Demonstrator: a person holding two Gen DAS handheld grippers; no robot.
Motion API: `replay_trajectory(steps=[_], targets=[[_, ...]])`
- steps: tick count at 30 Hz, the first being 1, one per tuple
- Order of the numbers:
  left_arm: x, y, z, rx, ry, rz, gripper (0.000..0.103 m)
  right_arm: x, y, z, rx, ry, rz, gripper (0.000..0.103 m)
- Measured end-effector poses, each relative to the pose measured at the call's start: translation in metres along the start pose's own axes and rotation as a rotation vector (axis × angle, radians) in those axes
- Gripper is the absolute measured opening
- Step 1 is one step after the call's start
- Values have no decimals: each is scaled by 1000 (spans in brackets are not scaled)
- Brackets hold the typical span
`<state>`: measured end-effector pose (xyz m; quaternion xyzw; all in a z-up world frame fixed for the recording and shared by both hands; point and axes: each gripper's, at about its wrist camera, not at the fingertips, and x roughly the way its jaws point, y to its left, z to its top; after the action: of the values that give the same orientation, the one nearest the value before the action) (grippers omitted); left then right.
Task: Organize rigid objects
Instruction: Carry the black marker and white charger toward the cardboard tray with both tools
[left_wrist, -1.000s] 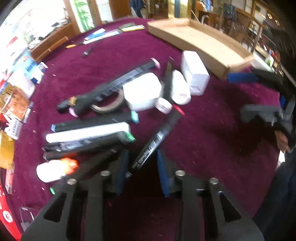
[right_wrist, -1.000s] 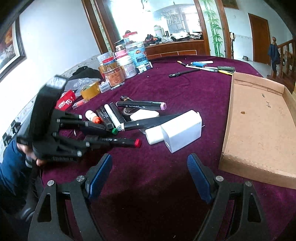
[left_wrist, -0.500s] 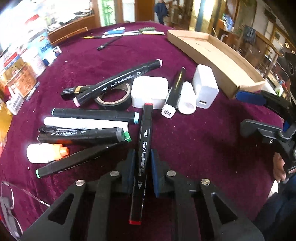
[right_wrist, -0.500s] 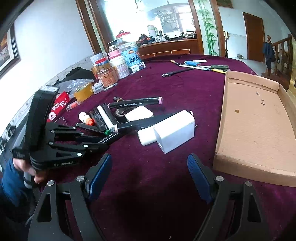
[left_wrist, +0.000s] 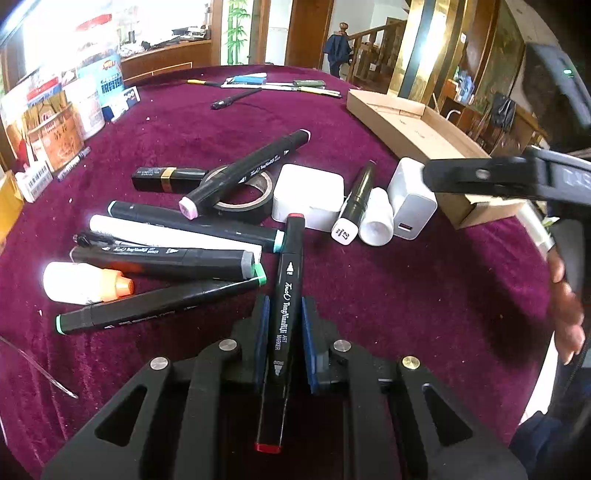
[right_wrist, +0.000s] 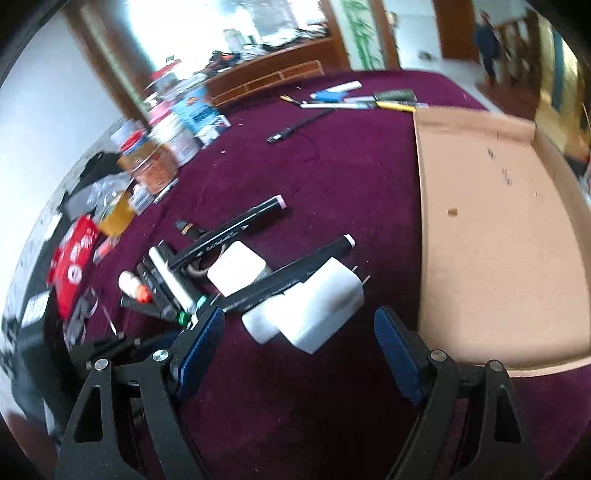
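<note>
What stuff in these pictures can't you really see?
- Left wrist view: the red-capped marker sits between the shut left gripper fingers, which hide its sides.
- Left wrist view: the tape roll is partly covered by a pink-tipped marker.
- Right wrist view: jar labels are too blurred to read.
- Right wrist view: the cardboard tray is cut off at the right edge.

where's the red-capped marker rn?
In the left wrist view the red-capped marker sits bottom centre, clamped in the left gripper; its far end points at the square white adapter, right of the green-capped marker.
</note>
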<state>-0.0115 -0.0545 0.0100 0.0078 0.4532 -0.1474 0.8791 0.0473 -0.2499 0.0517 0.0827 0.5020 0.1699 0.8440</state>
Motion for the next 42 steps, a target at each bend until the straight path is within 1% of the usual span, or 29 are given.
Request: replay_trajectory(steps=[3,5,8,9,11,14,18,20,21,23,26,30,32,35,39,42], targets=[[0,-1,1,-1,0,-2,14,14,-1,0,28,24,-33,73],[0,-1,0,-4,-1,-5,14,20,-4,-1,32,29,-67,52],[0,2,1,-18,-2,-22,14,16,-9,-1,33,19,-66,41],[0,2,1,-21,-3,-25,14,14,-10,-2,18,20,-66,39],[0,2,0,-23,-4,-28,14,10,-14,-7,-11,16,-71,32],[-1,3,1,-24,-4,-28,14,5,-15,-12,-52,16,-99,27],[0,2,0,-20,-4,-23,14,7,-14,-9,-71,-12,-139,27],[0,1,0,-15,-4,-18,14,12,-12,-6,-82,-12,-157,27],[0,1,0,-13,-4,-16,14,15,-11,-5,-85,-13,-148,28],[0,0,0,-10,-4,-12,14,18,-8,-5,-102,-23,-160,28],[0,-1,0,-5,-5,-5,14,16,-8,-8,-118,-38,-154,25],[-1,5,0,-32,-11,-22,12,6,-12,-13,-107,-55,-100,25],[-4,5,0,-36,-24,-26,12,-2,-14,-14,-100,-67,-57,25],[-11,3,0,-35,-52,-35,12,-11,-15,-17,-95,-77,-16,25],[-18,-1,1,-47,-62,-57,12,-21,-17,-18,-79,-92,56,25],[-25,-3,6,-57,-71,-77,12,-30,-22,-17,-67,-113,86,25]])
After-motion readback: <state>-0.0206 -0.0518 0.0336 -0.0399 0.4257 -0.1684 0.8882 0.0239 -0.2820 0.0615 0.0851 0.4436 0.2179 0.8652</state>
